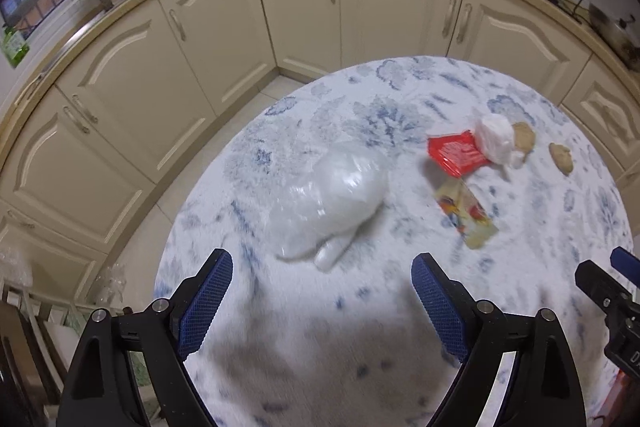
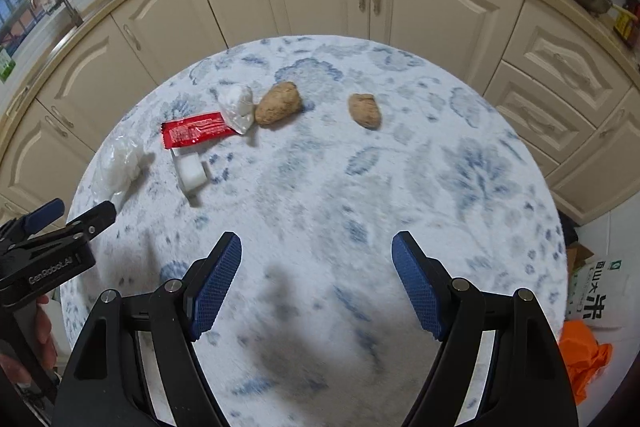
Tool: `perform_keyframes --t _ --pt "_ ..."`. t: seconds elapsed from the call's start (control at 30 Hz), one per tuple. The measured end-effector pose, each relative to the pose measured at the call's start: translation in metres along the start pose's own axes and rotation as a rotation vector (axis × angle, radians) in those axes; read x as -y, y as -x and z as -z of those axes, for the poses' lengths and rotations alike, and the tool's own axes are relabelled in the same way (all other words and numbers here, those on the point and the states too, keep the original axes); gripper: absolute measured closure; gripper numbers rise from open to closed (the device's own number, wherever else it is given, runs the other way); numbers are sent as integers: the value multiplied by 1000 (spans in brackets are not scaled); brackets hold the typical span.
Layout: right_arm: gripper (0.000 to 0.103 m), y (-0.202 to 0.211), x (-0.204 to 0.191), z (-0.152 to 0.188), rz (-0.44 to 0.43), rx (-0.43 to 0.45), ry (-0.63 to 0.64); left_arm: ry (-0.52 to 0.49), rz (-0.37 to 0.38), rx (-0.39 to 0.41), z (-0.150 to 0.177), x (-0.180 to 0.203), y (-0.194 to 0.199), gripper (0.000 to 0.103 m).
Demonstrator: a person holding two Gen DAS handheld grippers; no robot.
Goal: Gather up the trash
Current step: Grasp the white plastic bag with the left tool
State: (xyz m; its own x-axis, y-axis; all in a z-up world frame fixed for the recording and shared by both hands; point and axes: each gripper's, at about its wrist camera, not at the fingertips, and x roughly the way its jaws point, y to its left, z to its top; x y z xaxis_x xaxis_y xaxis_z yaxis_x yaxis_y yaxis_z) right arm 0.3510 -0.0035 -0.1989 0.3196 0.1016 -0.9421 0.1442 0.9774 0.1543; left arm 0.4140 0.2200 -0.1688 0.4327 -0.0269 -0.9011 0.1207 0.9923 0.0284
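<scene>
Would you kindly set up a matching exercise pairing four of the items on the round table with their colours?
Things:
1. sauce packet
2. large plastic bag
3. the two lumpy pieces
4. colourful wrapper

Colours:
A. brown
B. red
C. clear and whitish
D. yellow with mixed colours

Pairs: 1-B, 2-C, 3-A, 4-D

Round table (image 2: 460, 187) in a white cloth with blue flowers. Flat red foil sachet (image 2: 197, 134) sits mid-left, small knotted white plastic bag (image 2: 238, 105) touching it, two brown lumps (image 2: 279, 103) (image 2: 364, 110) beyond, crumpled clear plastic bag (image 1: 330, 193) nearer the edge.
</scene>
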Motion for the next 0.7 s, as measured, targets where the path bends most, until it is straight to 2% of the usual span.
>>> perform_keyframes --t 0.1,0.17,0.2,0.23,0.37,0.5,0.63,0.7 --pt "23 -9 -13 -5 3 -2 0 -6 26 -22 -14 -12 -26 15" --pt "23 -16 -22 -7 15 -2 3 -11 62 -5 -19 -20 -37 21" --pt "23 -19 -26 -8 19 1 1 -15 84 -5 -21 -21 -43 28" --pt "23 -21 -29 -9 20 3 -1 -20 110 -21 -23 -23 -51 55" --pt "23 -30 -45 -15 5 -5 9 -30 149 7 -18 -33 -56 63" --pt "23 -34 -60 -22 -6 23 26 -16 174 7 -14 -41 -55 64" --pt "24 -49 -71 -30 -27 -1 37 -8 182 7 -8 -50 -53 64" --pt "29 -57 -74 -33 -41 -21 36 -5 184 14 -4 -55 -48 64"
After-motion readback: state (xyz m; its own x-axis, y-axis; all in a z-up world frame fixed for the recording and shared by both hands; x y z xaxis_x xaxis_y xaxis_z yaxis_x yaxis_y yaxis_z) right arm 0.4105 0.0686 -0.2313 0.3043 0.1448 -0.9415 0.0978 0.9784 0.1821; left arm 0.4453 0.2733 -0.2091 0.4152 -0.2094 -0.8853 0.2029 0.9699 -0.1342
